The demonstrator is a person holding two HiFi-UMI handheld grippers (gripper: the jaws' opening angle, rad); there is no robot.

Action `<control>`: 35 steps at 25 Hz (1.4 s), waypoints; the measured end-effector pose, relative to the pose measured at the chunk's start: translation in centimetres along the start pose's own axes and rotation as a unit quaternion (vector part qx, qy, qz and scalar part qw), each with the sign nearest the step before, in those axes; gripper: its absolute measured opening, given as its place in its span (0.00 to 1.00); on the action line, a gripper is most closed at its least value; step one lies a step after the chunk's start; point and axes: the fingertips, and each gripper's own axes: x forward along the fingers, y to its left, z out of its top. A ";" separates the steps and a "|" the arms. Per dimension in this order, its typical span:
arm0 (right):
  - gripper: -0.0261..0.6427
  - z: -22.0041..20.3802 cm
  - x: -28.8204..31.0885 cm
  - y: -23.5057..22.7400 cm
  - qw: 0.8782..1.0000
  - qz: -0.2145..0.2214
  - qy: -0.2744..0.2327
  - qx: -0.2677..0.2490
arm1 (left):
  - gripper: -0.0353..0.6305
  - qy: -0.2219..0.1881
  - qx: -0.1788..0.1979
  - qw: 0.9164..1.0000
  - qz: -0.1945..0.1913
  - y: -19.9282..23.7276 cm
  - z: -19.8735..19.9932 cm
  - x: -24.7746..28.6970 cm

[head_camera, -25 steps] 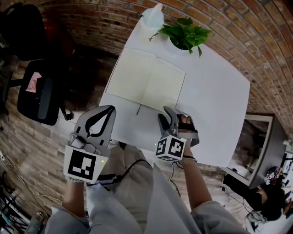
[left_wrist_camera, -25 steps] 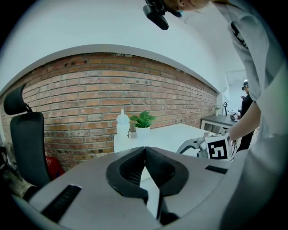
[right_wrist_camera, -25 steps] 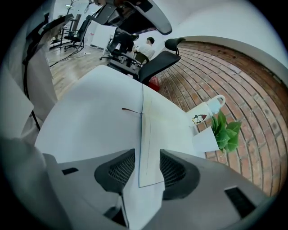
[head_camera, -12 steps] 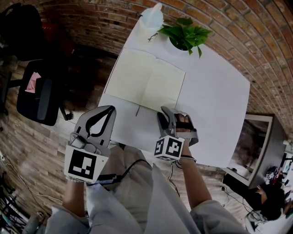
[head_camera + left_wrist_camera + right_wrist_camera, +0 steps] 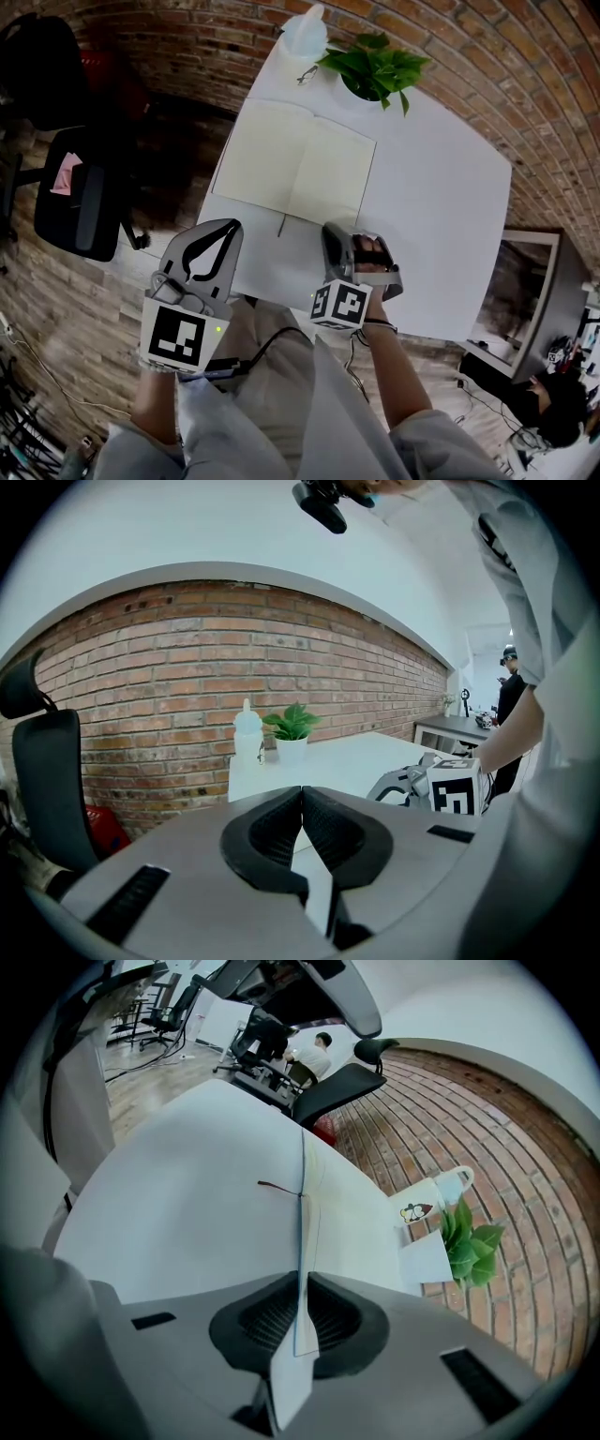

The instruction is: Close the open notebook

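Your left gripper (image 5: 228, 230) hovers at the near-left corner of the worktop (image 5: 441, 206), jaws together, empty. The notebook (image 5: 295, 169) lies open on the worktop's left half. Your right gripper (image 5: 330, 232) has just closed its jaws on the right half's near edge. Expect light, floppy pages, so pinch cover and pages together. Worktop white, smooth; brick wall (image 5: 525, 84) behind.

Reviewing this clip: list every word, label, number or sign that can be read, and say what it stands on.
No readable text in any view.
On the notebook: none, its open pages are blank.
On the bottle: a small cartoon sticker, no lettering legible.
On the left marker cube and the right marker cube: black-and-white square patterns only, no letters or numbers.
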 end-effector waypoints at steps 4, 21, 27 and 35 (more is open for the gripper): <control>0.12 0.1 -0.3 -0.2 1.000 -0.003 -0.003 0.004 | 0.08 0.005 0.011 1.000 -0.005 -0.7 -0.4 0.9; 0.12 0.4 -1.3 -1.1 1.000 -0.010 -0.021 0.019 | 0.27 0.059 0.213 0.968 -0.119 -6.0 -5.0 8.1; 0.12 0.4 -1.4 -1.2 0.999 -0.008 -0.025 0.020 | 0.31 0.072 0.305 0.937 -0.157 -7.7 -7.1 10.6; 0.11 0.7 -1.8 -1.6 0.999 -0.009 -0.032 0.021 | 0.31 0.079 0.372 0.906 -0.187 -9.8 -8.4 12.5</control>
